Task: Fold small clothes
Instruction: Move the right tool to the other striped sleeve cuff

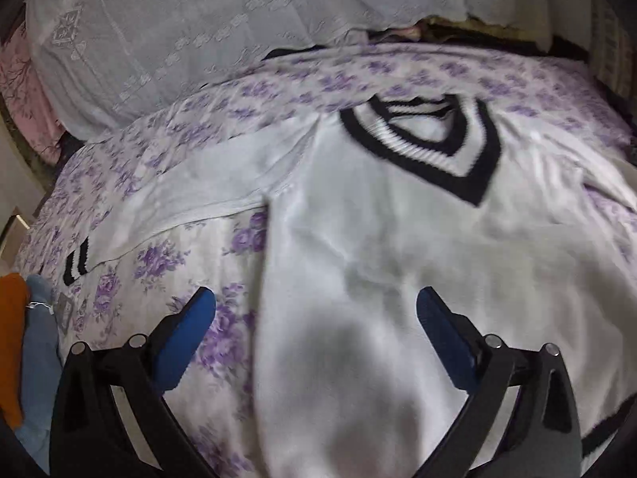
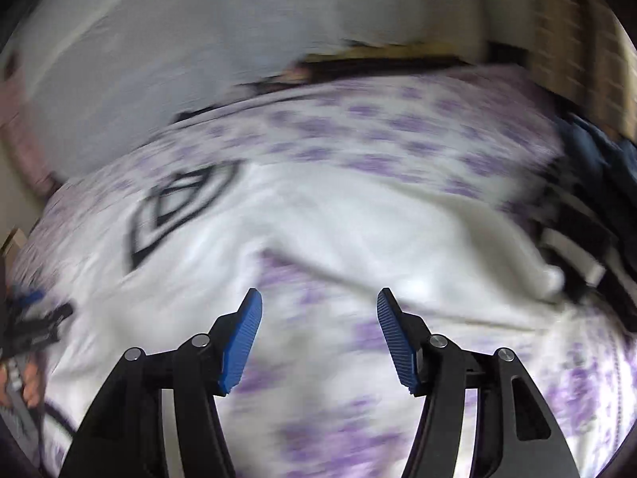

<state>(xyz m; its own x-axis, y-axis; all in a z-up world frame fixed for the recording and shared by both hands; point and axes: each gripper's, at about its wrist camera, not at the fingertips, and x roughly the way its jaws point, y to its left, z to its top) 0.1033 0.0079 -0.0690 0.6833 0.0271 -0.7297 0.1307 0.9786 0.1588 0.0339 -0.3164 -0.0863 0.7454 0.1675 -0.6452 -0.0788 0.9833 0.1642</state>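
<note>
Sweater first: a white knitted V-neck sweater with black stripes at the collar (image 1: 398,239) lies face up and spread out on the lilac-flowered bedsheet (image 1: 167,263), its collar pointing away from me and its hem toward me, so its long axis runs straight along the line my tongs point.

My left gripper (image 1: 316,314) stands wide with nothing between its blue pads; it hangs over the sweater's left body edge, one finger above the sheet and the other above the knit. The left sleeve runs off to the left, ending in its black-striped cuff (image 1: 77,265).

My right gripper (image 2: 319,318) is also apart and empty, over bare sheet in the notch below the right sleeve (image 2: 458,247), which lies just ahead of it.

I judge the sleeves to be the next fold, each reached by the hand on its own side; the right one looks nearer its sleeve.

I can read no brand, label or writing; the right view is too smeared to tell anything fine. Orange and grey-blue clothes (image 1: 28,338) sit at the left edge.
</note>
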